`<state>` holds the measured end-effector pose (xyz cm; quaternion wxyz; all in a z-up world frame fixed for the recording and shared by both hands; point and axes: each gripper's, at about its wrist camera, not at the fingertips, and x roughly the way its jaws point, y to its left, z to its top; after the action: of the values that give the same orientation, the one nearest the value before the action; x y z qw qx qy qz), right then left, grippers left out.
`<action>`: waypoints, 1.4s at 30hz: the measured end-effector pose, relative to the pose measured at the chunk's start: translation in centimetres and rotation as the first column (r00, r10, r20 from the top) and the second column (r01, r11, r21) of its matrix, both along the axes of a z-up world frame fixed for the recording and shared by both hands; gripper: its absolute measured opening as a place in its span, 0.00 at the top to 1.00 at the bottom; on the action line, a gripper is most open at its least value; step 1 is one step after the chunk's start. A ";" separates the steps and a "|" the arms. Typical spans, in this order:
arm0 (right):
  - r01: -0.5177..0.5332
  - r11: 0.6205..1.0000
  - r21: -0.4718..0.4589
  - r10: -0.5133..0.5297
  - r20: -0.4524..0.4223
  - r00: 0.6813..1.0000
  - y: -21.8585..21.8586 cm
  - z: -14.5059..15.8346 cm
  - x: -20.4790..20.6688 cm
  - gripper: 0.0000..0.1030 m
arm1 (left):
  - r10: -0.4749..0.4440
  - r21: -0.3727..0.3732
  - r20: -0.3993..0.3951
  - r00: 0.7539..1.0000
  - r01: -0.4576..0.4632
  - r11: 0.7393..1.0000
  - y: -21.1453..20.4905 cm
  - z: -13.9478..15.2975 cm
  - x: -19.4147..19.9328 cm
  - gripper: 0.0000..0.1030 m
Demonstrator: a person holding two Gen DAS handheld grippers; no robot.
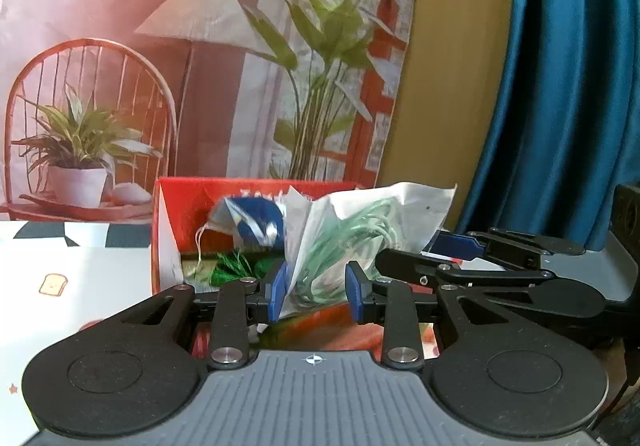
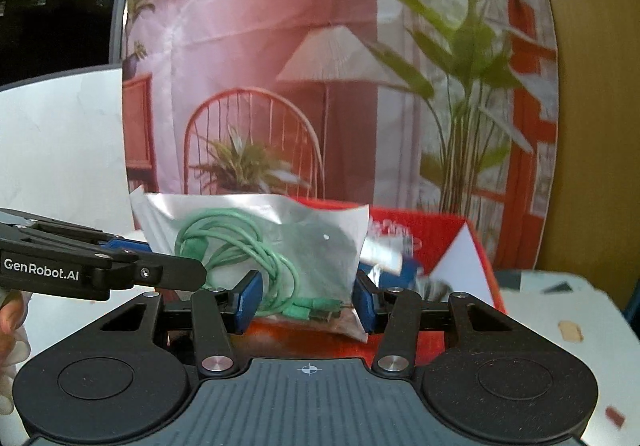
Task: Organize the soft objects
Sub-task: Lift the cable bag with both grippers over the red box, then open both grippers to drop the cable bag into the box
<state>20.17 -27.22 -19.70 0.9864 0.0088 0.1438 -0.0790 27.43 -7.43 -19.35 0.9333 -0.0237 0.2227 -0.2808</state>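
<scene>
Crinkled clear bag (image 2: pixel 256 238) of coiled green cable sits between both grippers' parted jaws, above red box (image 2: pixel 448 242).

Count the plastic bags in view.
2. The clear bag with the green cable stands between both grippers; a blue-and-white bag sits in the red box behind. Others may be hidden.

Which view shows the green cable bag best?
Right wrist: the clear bag faces the camera flat, green cable coil and plugs readable. Left wrist sees it crumpled and angled, cable blurred, before the red box.
</scene>
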 end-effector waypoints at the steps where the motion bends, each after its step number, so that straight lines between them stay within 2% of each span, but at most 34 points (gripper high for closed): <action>1: -0.004 1.000 0.003 0.004 0.010 1.000 -0.1 0.5 0.2 0.56 | 0.005 -0.010 -0.001 1.000 -0.005 1.000 0.1 0.3 0.2 0.67; 7: -0.009 1.000 0.002 0.009 0.015 1.000 -0.7 2.4 2.3 0.56 | 0.021 -0.063 -0.044 0.999 -0.024 0.998 0.3 1.1 2.3 0.67; 11: -0.003 1.000 0.018 0.003 -0.002 1.000 -1.4 2.8 3.7 0.56 | 0.019 -0.069 -0.066 0.998 -0.024 0.997 0.2 1.1 4.2 0.67; 15: 0.012 0.998 0.057 -0.009 -0.041 0.999 -2.5 2.6 5.2 0.56 | 0.013 -0.047 -0.143 0.990 -0.020 0.999 -0.2 0.5 6.9 0.67; 18: 0.025 0.994 0.104 -0.014 -0.105 0.994 -3.5 1.9 6.6 0.56 | 0.021 -0.019 -0.219 0.975 -0.026 0.999 -0.7 -0.5 9.1 0.67; 25: 0.088 0.972 0.219 -0.024 -0.276 0.961 -5.8 -0.1 10.4 0.56 | 0.018 0.034 -0.380 0.925 -0.006 0.999 -1.9 -2.1 13.6 0.67; 28: 0.127 0.952 0.279 -0.026 -0.340 0.940 -7.0 -0.7 11.7 0.56 | 0.025 0.062 -0.423 0.906 0.001 0.998 -2.4 -2.7 14.7 0.67; 37: 0.207 0.914 0.348 -0.015 -0.483 0.875 -8.1 -3.3 13.1 0.56 | 0.025 0.129 -0.466 0.885 0.040 0.991 -3.7 -4.3 15.2 0.65; 42: 0.227 0.907 0.355 -0.023 -0.496 0.868 -8.2 -3.7 13.2 0.56 | 0.048 0.148 -0.463 0.885 0.024 0.989 -3.7 -4.3 15.0 0.60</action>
<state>33.35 -35.43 -23.42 0.8888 0.2007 0.3963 -0.1125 42.39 -11.15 -23.64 0.8534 -0.0216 0.4604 -0.2434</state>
